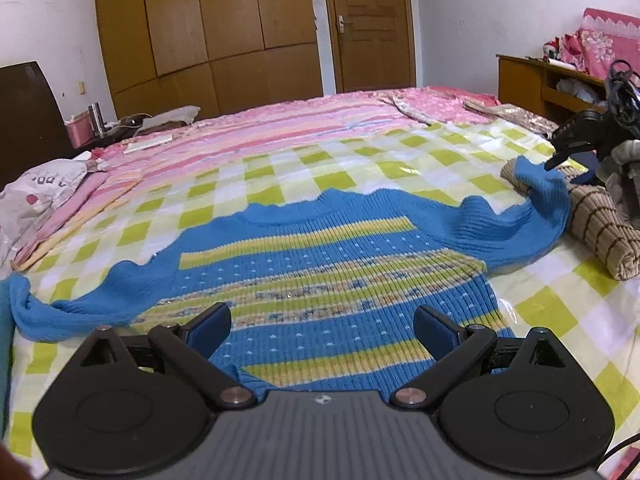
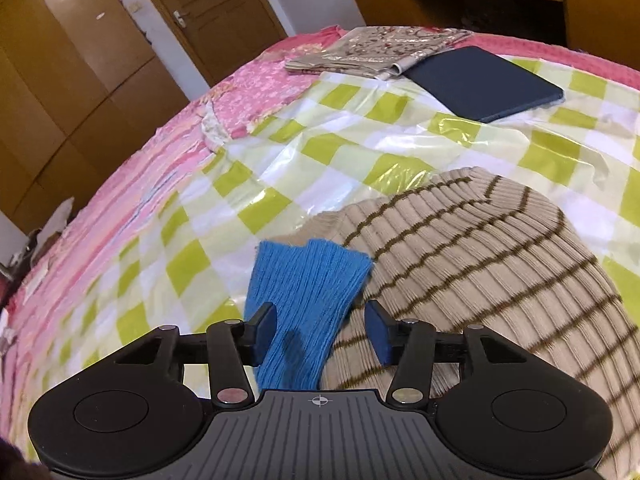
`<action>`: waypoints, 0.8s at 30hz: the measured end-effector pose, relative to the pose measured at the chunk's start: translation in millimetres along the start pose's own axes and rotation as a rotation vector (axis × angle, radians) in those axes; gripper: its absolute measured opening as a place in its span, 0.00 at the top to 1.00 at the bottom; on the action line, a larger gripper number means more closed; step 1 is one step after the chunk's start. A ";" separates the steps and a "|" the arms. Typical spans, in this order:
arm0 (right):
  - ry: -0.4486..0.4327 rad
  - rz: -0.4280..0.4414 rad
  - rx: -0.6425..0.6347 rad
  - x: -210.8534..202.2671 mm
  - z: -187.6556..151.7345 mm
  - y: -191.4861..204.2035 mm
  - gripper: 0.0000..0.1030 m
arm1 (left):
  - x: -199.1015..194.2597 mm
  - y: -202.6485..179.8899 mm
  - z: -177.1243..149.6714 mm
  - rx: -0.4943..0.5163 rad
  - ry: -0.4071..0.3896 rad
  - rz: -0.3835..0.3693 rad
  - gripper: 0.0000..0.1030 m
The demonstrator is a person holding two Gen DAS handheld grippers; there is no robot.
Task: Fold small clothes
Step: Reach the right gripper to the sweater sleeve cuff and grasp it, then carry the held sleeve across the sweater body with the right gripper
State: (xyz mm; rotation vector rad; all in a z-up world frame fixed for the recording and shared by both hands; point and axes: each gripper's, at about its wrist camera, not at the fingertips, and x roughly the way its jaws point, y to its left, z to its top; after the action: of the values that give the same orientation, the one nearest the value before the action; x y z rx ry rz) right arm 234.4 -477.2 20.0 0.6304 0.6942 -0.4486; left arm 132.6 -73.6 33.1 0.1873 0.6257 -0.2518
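Soft, even indoor light is filling both views, casting only faint shadows. Glare is shining off the plastic checked cover (image 2: 400,140) toward its far edge. Fisheye distortion is bending the wardrobe (image 1: 208,28), and dark vignetting is creeping into the corners. Focus is staying sharp throughout.

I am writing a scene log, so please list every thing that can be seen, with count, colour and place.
sweater: 1, blue with yellow-green stripes, spread flat on the checked sheet
sleeve end: 1, blue, lying on the beige knit
beige knit: 1, beige with brown lines, right of the sweater
checked sheet: 1, green and white, glossy, on the bed
pink bedding: pink, far side of the bed
dark flat case: 1, navy, far corner of the sheet
patterned cloth: 1, beige-red, folded, beside the case
wardrobe: 1, brown, back wall
left tool: open, over the sweater hem
right tool: open, around the sleeve end
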 end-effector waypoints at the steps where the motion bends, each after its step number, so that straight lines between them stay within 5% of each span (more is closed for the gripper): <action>1: 0.001 -0.007 -0.020 3.6 -1.4 2.3 0.54 | 1.0 -0.8 -0.8 0.005 0.006 -0.001 0.00; 3: -0.006 -0.035 -0.055 9.0 -4.1 7.4 0.63 | 1.6 -1.7 -3.3 0.019 0.015 -0.003 0.00; 5: -0.014 -0.059 -0.087 11.0 -6.7 12.0 0.87 | -0.2 0.5 -6.4 0.028 0.023 -0.006 0.00; 7: -0.022 -0.027 -0.069 4.3 -9.1 13.3 0.90 | -2.1 6.8 -8.9 0.022 0.031 -0.013 0.00; 14: -0.051 0.172 -0.121 -50.4 -27.4 71.6 0.91 | -10.0 40.9 -14.2 0.007 0.007 0.025 0.00; 24: 0.089 0.410 -0.341 -62.1 -117.3 238.2 0.92 | -22.1 97.1 -24.3 -0.111 -0.082 0.078 0.00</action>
State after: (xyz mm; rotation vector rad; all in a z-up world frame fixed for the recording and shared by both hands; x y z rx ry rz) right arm 275.5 -215.4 84.2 0.4544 0.6849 0.0789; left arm 129.9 28.8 36.4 0.0938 0.5478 -0.1483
